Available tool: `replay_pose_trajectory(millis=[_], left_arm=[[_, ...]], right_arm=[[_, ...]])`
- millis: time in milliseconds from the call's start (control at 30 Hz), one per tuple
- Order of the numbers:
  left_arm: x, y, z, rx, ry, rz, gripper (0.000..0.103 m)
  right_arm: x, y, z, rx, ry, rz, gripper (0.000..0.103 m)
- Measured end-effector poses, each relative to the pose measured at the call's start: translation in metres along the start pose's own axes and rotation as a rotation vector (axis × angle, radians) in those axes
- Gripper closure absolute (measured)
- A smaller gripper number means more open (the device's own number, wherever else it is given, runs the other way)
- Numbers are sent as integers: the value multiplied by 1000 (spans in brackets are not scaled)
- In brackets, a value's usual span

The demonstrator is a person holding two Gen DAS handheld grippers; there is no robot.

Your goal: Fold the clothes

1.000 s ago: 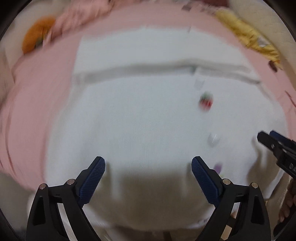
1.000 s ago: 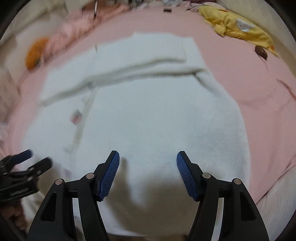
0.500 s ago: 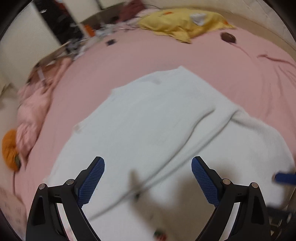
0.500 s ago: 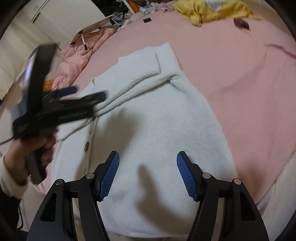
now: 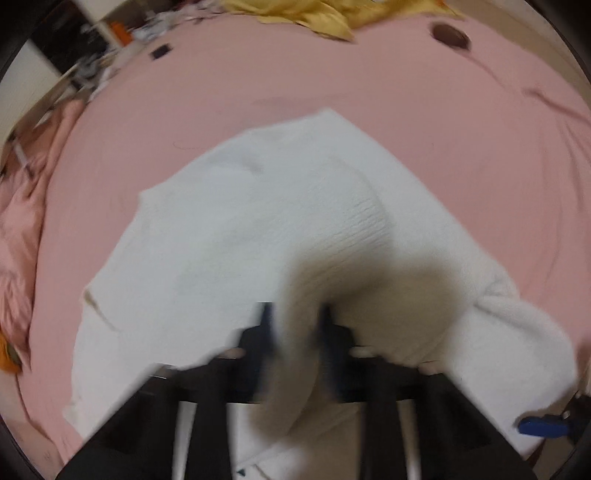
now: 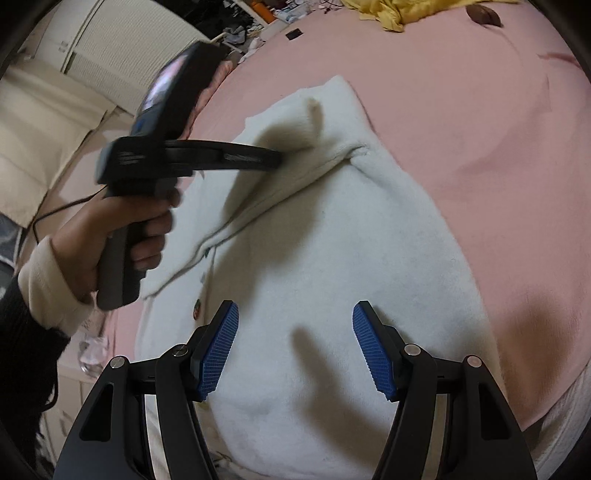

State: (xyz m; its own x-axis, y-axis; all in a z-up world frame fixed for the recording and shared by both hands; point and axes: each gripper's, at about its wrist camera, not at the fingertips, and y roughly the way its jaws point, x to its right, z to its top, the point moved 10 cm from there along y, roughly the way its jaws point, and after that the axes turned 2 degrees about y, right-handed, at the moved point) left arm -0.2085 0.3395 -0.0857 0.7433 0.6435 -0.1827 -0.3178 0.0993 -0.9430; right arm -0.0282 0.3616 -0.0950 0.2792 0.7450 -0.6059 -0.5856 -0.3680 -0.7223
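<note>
Left jaws: drawn together on a ridge of white knit from the cardigan's sleeve (image 5: 354, 221), cloth bunched between the fingers; view blurred, so depth of the bite hard to judge.
Left gripper (image 5: 295, 325): seen from the right wrist view reaching in level over the folded sleeve, tips buried at the cuff end.
Right jaws: wide apart, nothing between them, only flat knit ahead.
Right gripper (image 6: 295, 350): hanging above the body panel of the white cardigan (image 6: 332, 258), not touching as far as can be told.
Garment: spread on the pink bedsheet (image 6: 480, 129), just ahead of and beneath both sets of jaws; button placket (image 6: 199, 295) left of the right jaws; one sleeve lying diagonally across the chest beyond them.
Step in hand, by judgement: carrying the pinched sleeve over the body to lay it straight.
Doing it well: lift only enough to clear the panel, keep the sleeve taut, set the cuff inside the side edge, release after the cloth lies flat.
Right jaws' part: press or pin the shoulder seam beyond the tips to stop the body dragging.
Risk: fluffy knit slipping from a shallow pinch; lower layer rising with the sleeve.
Further out: yellow cloth (image 6: 388, 11) and a small dark object (image 6: 482, 14) at the far edge, well apart.
</note>
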Motion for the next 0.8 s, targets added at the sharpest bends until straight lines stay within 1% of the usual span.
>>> replay_pose_trajectory(millis=[33,67,100,133,233,300,400,500,567,667,700,800], left_arm=[[-2,-2,-2,7,-26,-32,87],[-5,-1,-6,-4,-45,-56,88],[-8,-1,-10,-12,-58,-60,88],[-13,-7,-11,2,-75,-62,89],[-35,-51,-5,120,-158,-87,89],[-68,-82,-7,190,-214,-44,89],[-148,-130,-32,286,-354,51,89],[-239,-169,-78,363,-498,147,89],[-299,-188,-122,384,-582,225,89],[-364,-209,-194,397,-701,332,88],[-383,-214,-219,401,-740,356,88],[-432,-223,-303,392,-854,437,88]], right_arm=[[1,-1,0,1,3,1,38],[1,1,0,0,5,-1,38],[1,2,0,-4,5,-1,38],[1,4,-1,-10,0,0,38],[-4,5,-5,-11,-44,-9,38],[-7,7,-6,-4,-76,-23,38],[-11,11,-10,0,-118,-43,38],[-14,13,-14,16,-156,-61,38],[-16,13,-16,35,-176,-76,38],[-17,11,-22,50,-207,-112,38],[-20,12,-24,52,-207,-126,38],[-15,11,-23,55,-213,-176,38]])
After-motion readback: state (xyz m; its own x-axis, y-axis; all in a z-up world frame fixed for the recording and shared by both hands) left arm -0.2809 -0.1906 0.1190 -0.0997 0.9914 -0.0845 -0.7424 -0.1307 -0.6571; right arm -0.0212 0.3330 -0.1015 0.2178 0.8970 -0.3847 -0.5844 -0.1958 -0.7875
